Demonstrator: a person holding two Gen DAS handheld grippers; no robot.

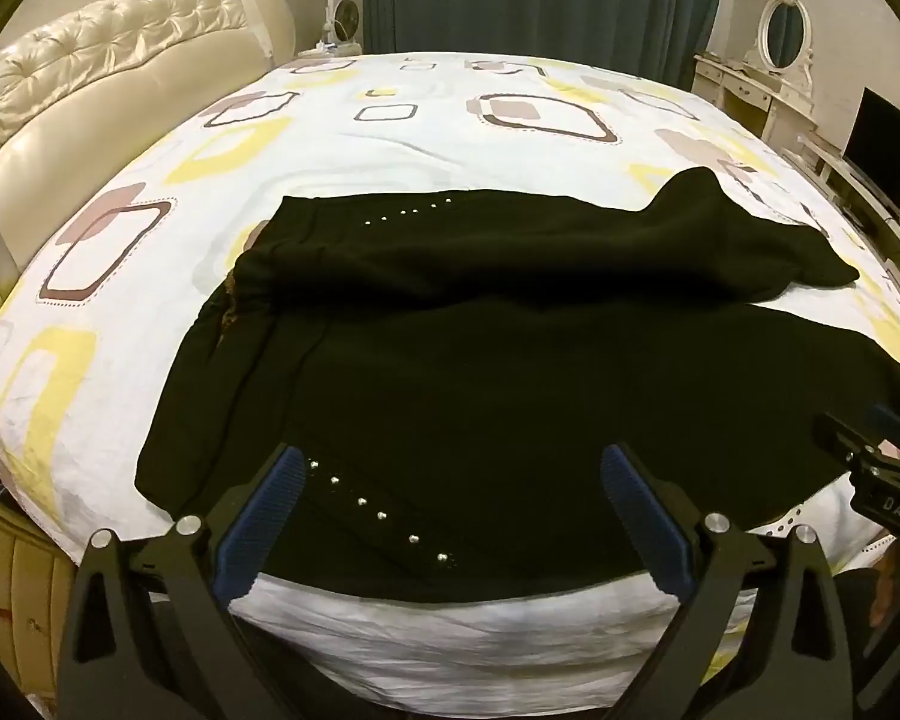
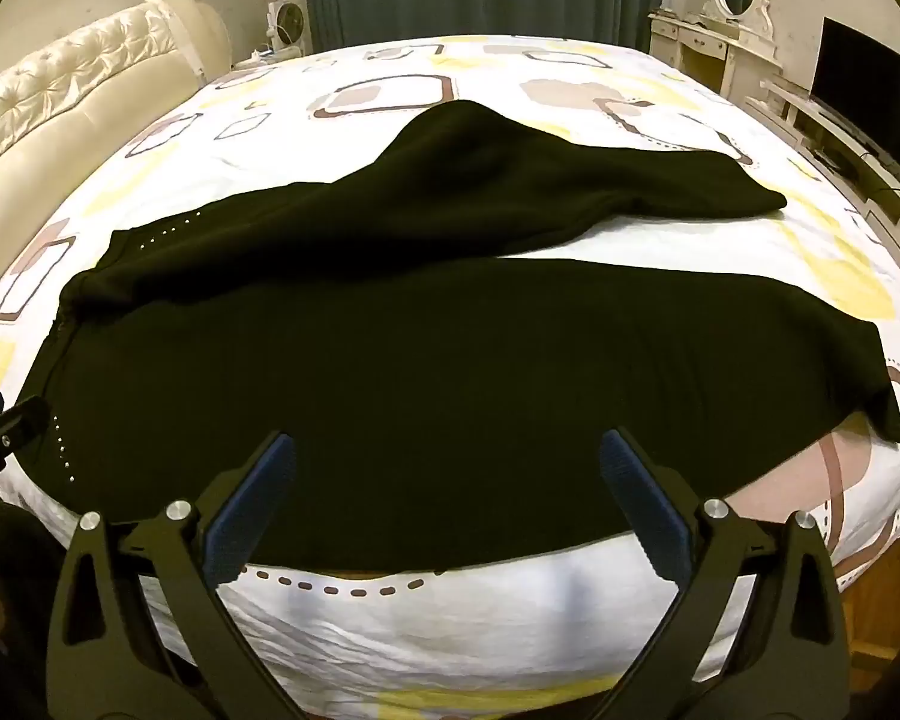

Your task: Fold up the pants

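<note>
**Black pants laid crosswise on a patterned bed, both grippers spread at the near edge**

The black pants [image 1: 450, 384] lie flat on the bed sheet [image 1: 342, 138], long axis running left to right across both wrist views. The waist end points left, toward the cream headboard [image 1: 90, 78]; the two legs extend right and part, the far leg [image 2: 510, 180] rumpled into a raised hump, the near leg [image 2: 510, 348] flatter and reaching the mattress's near edge. A row of small silver studs [image 1: 378, 513] marks the near hip. The left gripper [image 1: 450, 510] hovers over the stud row, fingers spread wide and holding nothing. The right gripper [image 2: 450, 498] hangs over the near leg, likewise spread and empty.
</note>
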